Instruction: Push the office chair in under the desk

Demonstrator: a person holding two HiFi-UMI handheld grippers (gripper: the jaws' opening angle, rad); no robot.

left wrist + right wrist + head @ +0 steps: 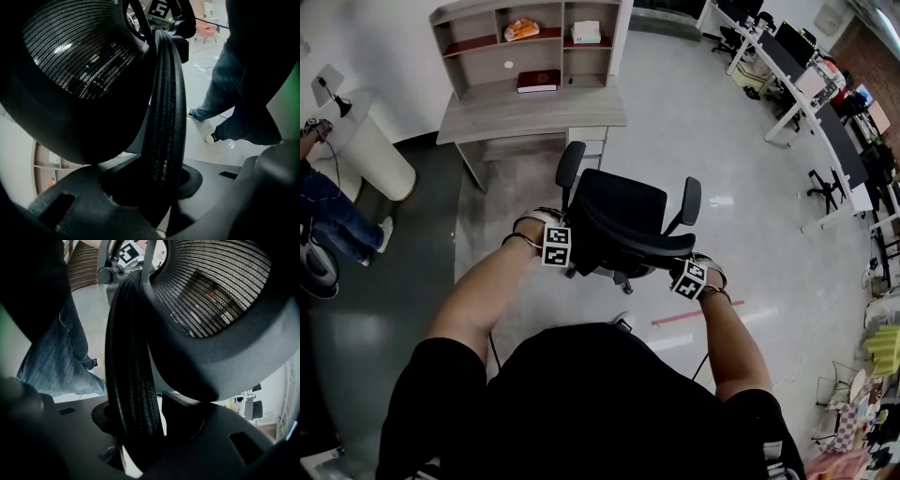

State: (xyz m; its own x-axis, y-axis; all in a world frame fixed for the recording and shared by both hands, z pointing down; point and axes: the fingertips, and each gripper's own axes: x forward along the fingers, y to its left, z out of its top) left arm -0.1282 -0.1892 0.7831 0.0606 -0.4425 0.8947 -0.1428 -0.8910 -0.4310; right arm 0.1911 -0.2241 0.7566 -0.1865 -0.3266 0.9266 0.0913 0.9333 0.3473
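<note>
Pale glossy floor (694, 122), open office; worktop (525, 114) upper left. office chair (623, 220) at centre. left tool (562, 246), right tool (686, 277) both clamped on backrest rim.

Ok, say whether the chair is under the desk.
Out: the office chair stands in front of the desk, its seat not under the top.

The shiny grey floor (675, 122) holds the black office chair (623, 220) and the wooden table (530, 112). A dark red book (538, 81) lies on the table.
</note>
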